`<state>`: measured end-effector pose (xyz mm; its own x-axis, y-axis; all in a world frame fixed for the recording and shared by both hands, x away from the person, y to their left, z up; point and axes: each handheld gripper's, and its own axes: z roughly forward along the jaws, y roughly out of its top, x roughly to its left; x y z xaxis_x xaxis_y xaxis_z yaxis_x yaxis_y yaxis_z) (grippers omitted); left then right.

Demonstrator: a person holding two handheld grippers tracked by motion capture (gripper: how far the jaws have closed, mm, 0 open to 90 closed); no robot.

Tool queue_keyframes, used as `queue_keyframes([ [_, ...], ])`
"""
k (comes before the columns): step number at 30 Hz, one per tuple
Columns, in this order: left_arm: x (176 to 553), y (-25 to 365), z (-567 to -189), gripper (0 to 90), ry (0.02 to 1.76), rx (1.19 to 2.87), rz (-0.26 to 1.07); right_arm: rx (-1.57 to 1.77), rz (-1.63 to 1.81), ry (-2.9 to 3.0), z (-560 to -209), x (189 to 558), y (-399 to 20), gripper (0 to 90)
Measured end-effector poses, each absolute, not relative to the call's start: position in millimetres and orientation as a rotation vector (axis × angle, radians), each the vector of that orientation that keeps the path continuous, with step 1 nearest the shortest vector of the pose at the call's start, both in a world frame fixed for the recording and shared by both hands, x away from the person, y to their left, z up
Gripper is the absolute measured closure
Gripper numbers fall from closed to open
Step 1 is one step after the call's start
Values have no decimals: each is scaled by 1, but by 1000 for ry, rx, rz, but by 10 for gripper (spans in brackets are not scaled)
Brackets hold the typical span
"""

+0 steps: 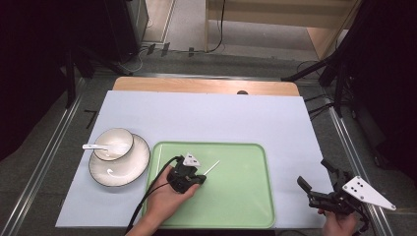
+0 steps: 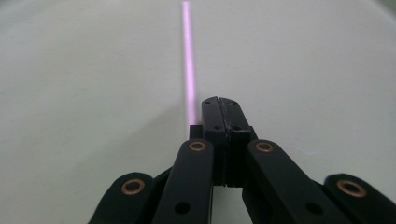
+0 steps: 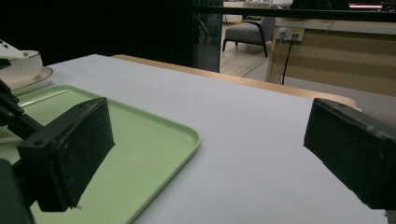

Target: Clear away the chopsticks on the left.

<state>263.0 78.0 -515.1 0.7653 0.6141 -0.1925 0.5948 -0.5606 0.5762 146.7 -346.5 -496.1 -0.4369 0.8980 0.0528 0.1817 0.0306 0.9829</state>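
My left tool [image 1: 195,178] sat low over the green tray [image 1: 246,206], jaws pressed fully together beside the near end of the thin white stick [image 1: 211,168]; whether they pinched it I could not tell. My right tool [image 1: 314,178] hung wide open and empty off the tray's right edge. Farther left, a bowl [image 1: 114,143] with a spoon [image 1: 96,146] stood on its plate [image 1: 123,172] on the tabletop [image 1: 221,118], nothing blocking the way there.

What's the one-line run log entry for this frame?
left gripper: shut on stick over green tray | right gripper: open, off tray | bowl on plate, spoon across rim
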Motion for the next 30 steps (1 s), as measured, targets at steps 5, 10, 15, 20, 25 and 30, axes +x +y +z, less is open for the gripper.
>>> queue_keyframes([
  [5, 272, 95, -514, 900, 996, 2293, 85, 1110, 1456, 1678, -496, 146, -347, 19],
  [10, 277, 113, -513, 900, 1080, 2256, 110, 1109, 1448, 1658, -496, 146, -346, 18],
  [15, 277, 132, -513, 900, 1131, 2214, 102, 1114, 1427, 1629, -496, 146, -344, 19],
  [20, 276, 141, -514, 900, 1163, 2183, 105, 1117, 1414, 1626, -497, 147, -342, 18],
  [25, 279, 152, -515, 900, 1230, 2120, 101, 1114, 1407, 1631, -497, 148, -341, 19],
  [30, 281, 159, -516, 900, 1269, 2087, 126, 1117, 1411, 1632, -497, 148, -342, 19],
])
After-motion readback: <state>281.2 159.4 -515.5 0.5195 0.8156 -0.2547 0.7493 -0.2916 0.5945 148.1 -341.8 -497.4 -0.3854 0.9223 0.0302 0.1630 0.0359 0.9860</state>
